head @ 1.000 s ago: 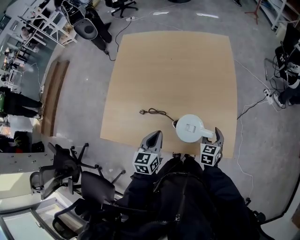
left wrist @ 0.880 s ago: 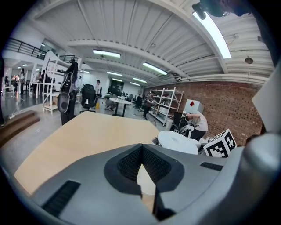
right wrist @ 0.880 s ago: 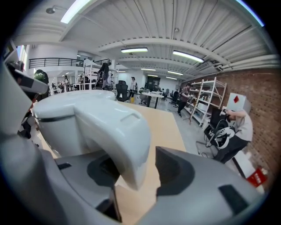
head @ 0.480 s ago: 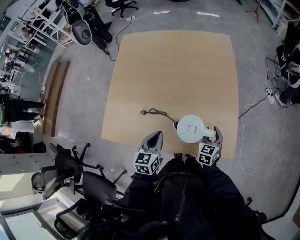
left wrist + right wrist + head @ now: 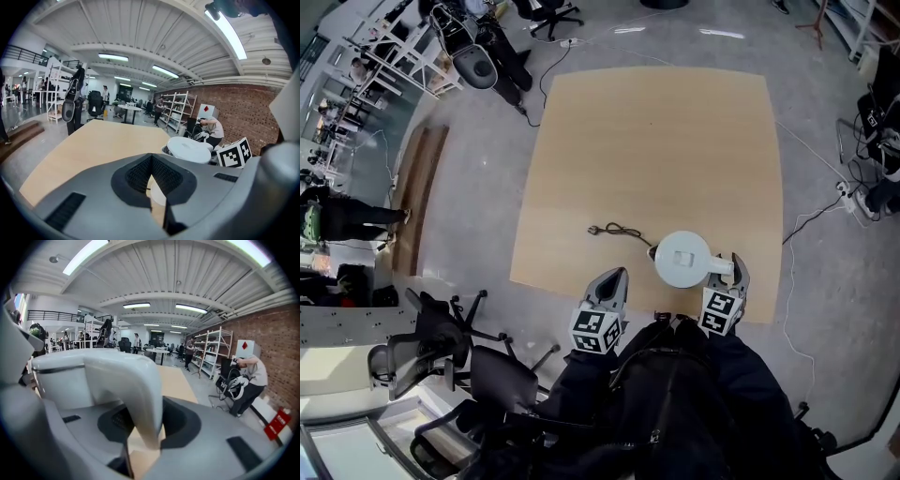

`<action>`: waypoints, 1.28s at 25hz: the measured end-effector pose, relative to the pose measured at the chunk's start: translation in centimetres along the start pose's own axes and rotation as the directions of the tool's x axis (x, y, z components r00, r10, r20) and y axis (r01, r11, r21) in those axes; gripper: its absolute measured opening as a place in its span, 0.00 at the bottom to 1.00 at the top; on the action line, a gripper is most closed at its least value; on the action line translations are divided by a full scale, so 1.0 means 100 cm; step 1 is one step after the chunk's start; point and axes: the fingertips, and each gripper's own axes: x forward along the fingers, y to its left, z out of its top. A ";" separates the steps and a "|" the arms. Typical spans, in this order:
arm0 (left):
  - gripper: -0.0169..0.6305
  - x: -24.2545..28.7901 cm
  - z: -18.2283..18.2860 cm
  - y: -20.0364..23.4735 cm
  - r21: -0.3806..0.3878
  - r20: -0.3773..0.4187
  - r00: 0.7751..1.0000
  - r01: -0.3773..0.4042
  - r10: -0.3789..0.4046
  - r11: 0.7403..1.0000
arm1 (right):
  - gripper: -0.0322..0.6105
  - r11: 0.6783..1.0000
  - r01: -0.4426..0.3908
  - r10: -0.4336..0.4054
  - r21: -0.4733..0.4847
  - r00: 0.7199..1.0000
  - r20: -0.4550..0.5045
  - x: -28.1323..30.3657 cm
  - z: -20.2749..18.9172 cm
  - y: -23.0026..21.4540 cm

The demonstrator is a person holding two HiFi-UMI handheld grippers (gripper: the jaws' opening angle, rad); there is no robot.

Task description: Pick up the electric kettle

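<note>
**Desk:** What does the right gripper [image 5: 727, 271] have?

**Photographer:** The handle [image 5: 137, 394] of the kettle [image 5: 680, 258]. Its jaws have just been closing and now sit clamped on either side of the handle, which runs up between them in that gripper's own view.

**Desk:** Which way does the kettle lie from it?

**Photographer:** Straight ahead and slightly to the left. The white body stands upright on the table [image 5: 656, 141], close to the near edge and right of centre. The handle points back at the person, so it reaches this gripper first. The handle's long axis is roughly vertical and the jaws cross it side to side. That looks right for a straight lift.

**Desk:** And the left gripper [image 5: 612, 281]?

**Photographer:** Its jaws are pressed together with nothing between them. It hovers over the near edge, to the left of the kettle and apart from it. The right hand is clearly the nearer one.

**Desk:** Anything that could snag?

**Photographer:** The cord [image 5: 619, 230] trails left from the base across the bare wood. It looks slack, but it may drag as the kettle rises.
</note>
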 end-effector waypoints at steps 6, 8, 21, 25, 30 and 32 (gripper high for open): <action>0.02 -0.005 -0.002 0.008 0.000 -0.006 1.000 -0.023 0.023 1.000 | 0.26 1.000 0.008 -0.008 0.025 1.000 0.020 0.010 0.016 -0.003; 0.02 -0.007 -0.003 0.009 -0.003 -0.006 1.000 -0.028 0.028 1.000 | 0.26 1.000 0.011 -0.011 0.022 0.999 0.029 0.012 0.023 -0.005; 0.02 -0.015 0.018 0.016 -0.019 0.065 0.997 -0.038 0.039 0.999 | 0.26 0.998 0.003 -0.012 0.056 0.986 0.167 -0.004 0.104 -0.022; 0.02 -0.017 0.033 0.013 -0.024 0.109 0.993 -0.038 0.041 0.999 | 0.26 0.996 -0.012 -0.006 0.084 0.977 0.212 -0.021 0.134 -0.028; 0.02 -0.018 0.063 0.005 -0.015 0.183 0.983 -0.019 0.021 1.000 | 0.26 0.994 -0.032 0.003 0.101 0.962 0.272 -0.048 0.174 -0.033; 0.02 -0.018 0.078 0.000 -0.010 0.209 0.978 -0.010 0.012 1.000 | 0.26 0.995 -0.038 0.010 0.094 0.958 0.286 -0.057 0.190 -0.036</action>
